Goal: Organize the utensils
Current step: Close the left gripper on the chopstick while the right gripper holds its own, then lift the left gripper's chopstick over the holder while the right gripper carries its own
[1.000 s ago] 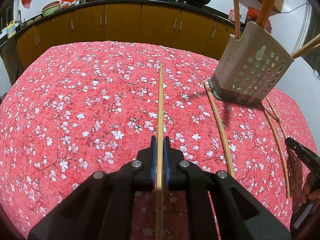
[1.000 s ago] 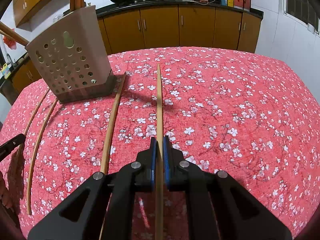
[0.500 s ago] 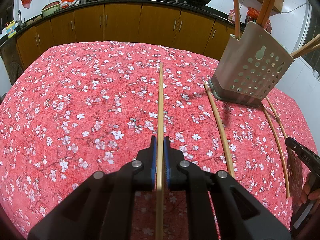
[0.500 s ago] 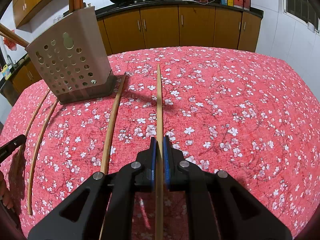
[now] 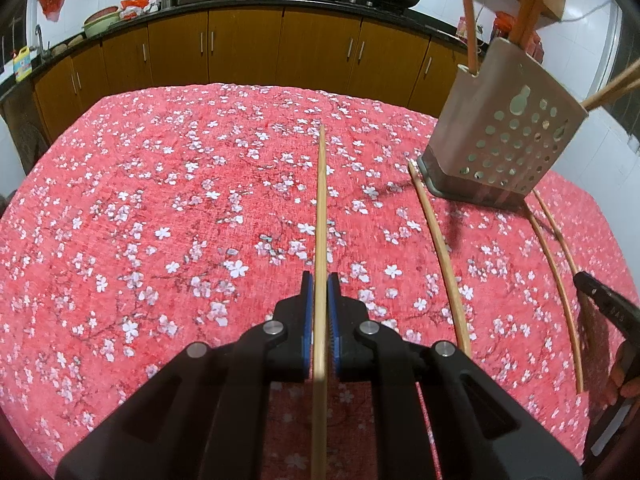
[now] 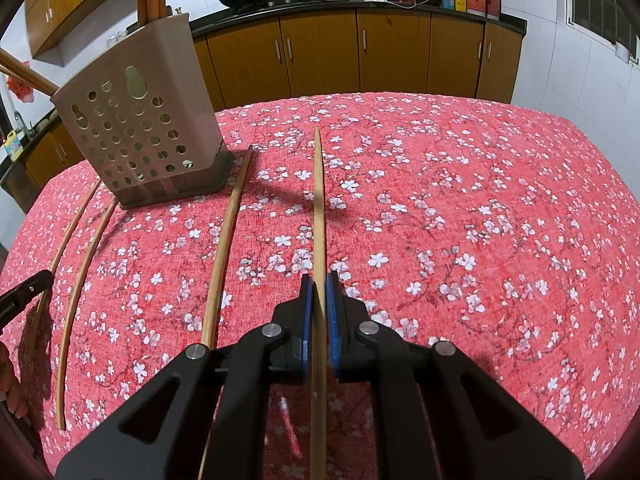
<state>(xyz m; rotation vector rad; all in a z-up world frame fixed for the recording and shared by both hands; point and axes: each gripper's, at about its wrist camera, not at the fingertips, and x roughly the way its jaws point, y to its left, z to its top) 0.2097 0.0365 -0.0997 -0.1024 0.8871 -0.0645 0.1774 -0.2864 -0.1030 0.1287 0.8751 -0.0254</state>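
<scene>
A chopstick [image 5: 320,216] is clamped in the left tongs [image 5: 319,284], pointing out over the red tabletop [image 5: 160,208]; the holder [image 5: 504,136] stands to the right. In the right view, the right tongs [image 6: 318,284] clamp another chopstick [image 6: 318,208], the holder [image 6: 140,128] on the left.

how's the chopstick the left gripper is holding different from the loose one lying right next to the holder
The held chopstick is clamped between the left gripper's blue pads and runs straight ahead along the gripper; the loose chopstick lies free on the tablecloth, untouched.
The held one's far tip sits well left of the utensil holder; the loose one's tip ends at the holder's base.
Both are long, plain wooden sticks.
</scene>
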